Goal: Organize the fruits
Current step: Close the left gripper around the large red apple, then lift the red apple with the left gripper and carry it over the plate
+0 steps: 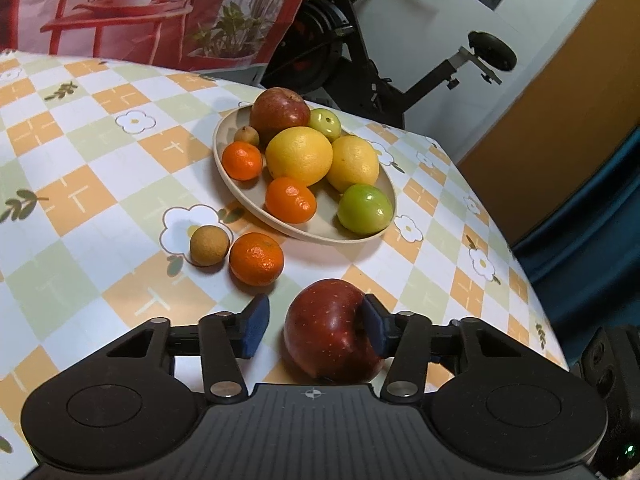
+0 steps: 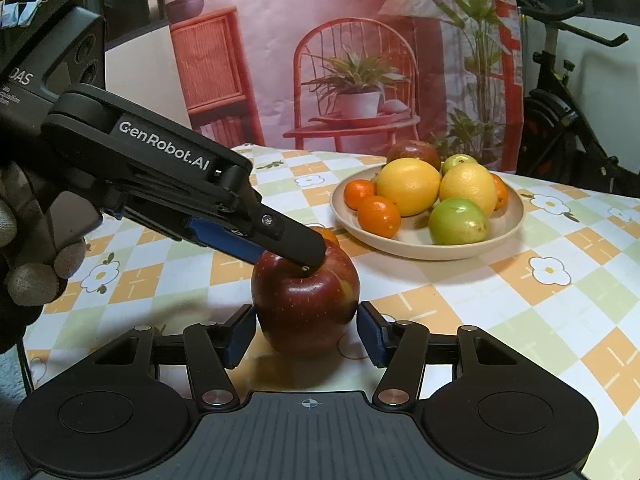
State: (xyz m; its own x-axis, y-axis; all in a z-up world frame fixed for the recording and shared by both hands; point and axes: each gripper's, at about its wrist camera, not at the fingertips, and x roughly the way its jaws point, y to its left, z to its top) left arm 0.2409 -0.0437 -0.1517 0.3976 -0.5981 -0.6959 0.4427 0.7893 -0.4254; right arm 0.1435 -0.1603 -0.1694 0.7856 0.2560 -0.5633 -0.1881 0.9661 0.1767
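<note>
A dark red apple (image 1: pixel 328 332) stands on the checked tablecloth between the jaws of my left gripper (image 1: pixel 314 326). The right pad touches it and a gap shows at the left pad, so this gripper is open. In the right wrist view the same apple (image 2: pixel 306 300) sits between the pads of my right gripper (image 2: pixel 306 334), which lie against both its sides. One of the left gripper's fingers (image 2: pixel 288 240) reaches over the apple's top. A beige plate (image 1: pixel 228 176) holds another red apple, two yellow citrus, green apples and mandarins.
A loose mandarin (image 1: pixel 256 258) and a small brown fruit (image 1: pixel 209 245) lie on the cloth left of the plate. The table's edge (image 1: pixel 532 280) runs down the right. An exercise bike (image 1: pixel 380 60) and a printed backdrop (image 1: pixel 140 8) stand behind. A gloved hand (image 2: pixel 28 272) holds the left gripper.
</note>
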